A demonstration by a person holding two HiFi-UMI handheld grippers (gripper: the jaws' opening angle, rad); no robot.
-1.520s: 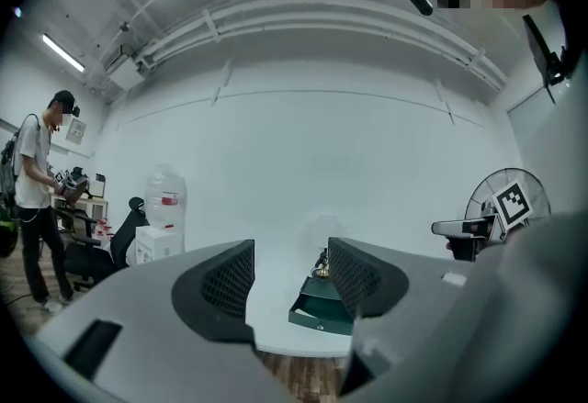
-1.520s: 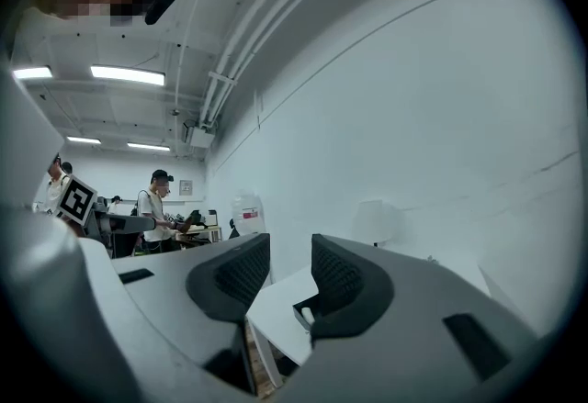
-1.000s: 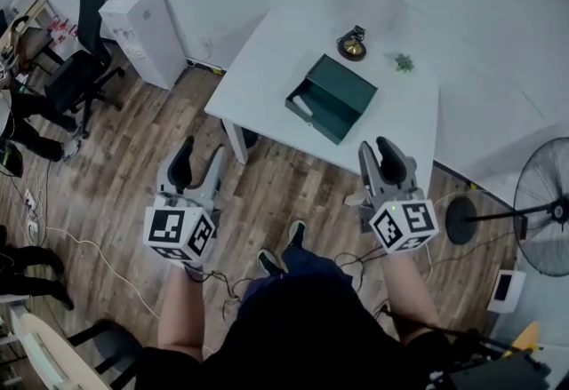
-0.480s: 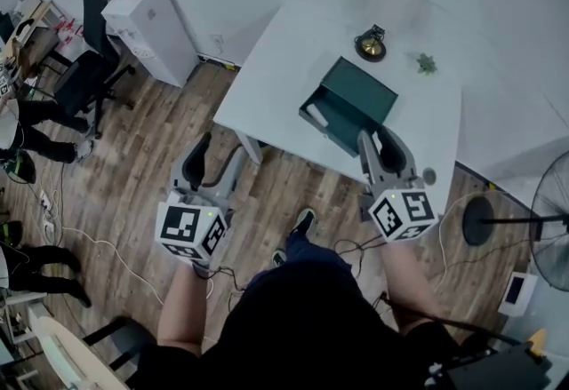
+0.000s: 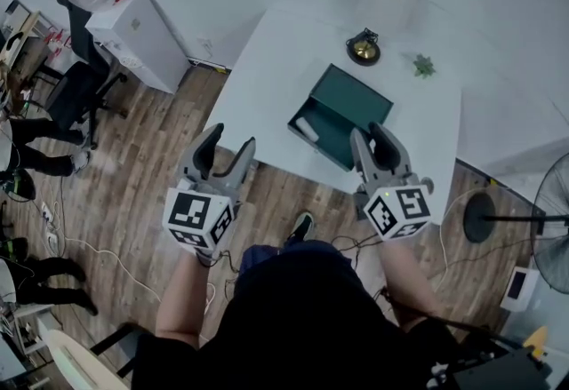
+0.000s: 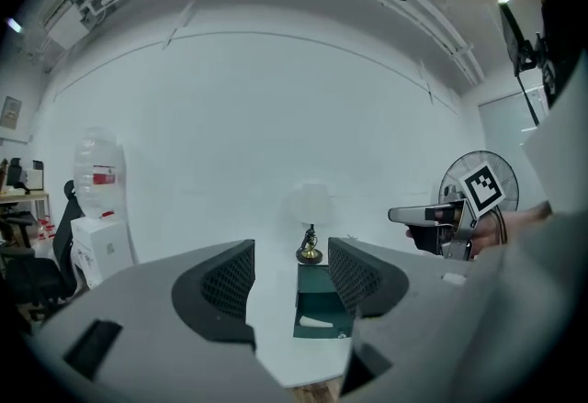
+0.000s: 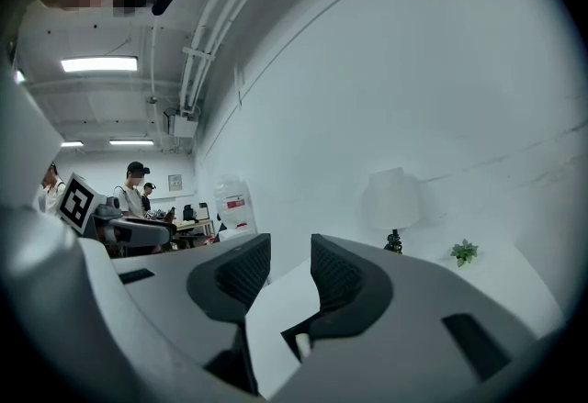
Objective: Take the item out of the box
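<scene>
At the far left, a water dispenser (image 5: 129,24) with a bottle on top stands against the wall. A black office chair (image 5: 76,82) stands beside it on the wooden floor (image 5: 133,175).

The left tool (image 5: 229,144) is held at the near left edge of the white surface (image 5: 267,77), well apart from the box. Its own view shows both jaws standing wide apart with nothing gripped. Far off, in the gap between them, the box and the lamp can be seen.

In the middle of the surface lies the dark green box (image 5: 348,108). It is open, with its lid laid back flat. The item (image 5: 307,128), a small white oblong, lies inside at the box's left end and is untouched by either tool. Behind the box stands a small lamp (image 5: 363,48) with a brass base. To the right of the lamp is a little green plant (image 5: 424,67).

The right tool (image 5: 370,134) hovers with its tips over the near right corner of the box. How high above it they are cannot be told. In the right gripper view its jaws are spread apart and clasp nothing. Low in the gap between them, a dark corner of the box shows with a bit of white in it.

At the far right, a standing fan (image 5: 551,219) is on the floor beyond the surface.
</scene>
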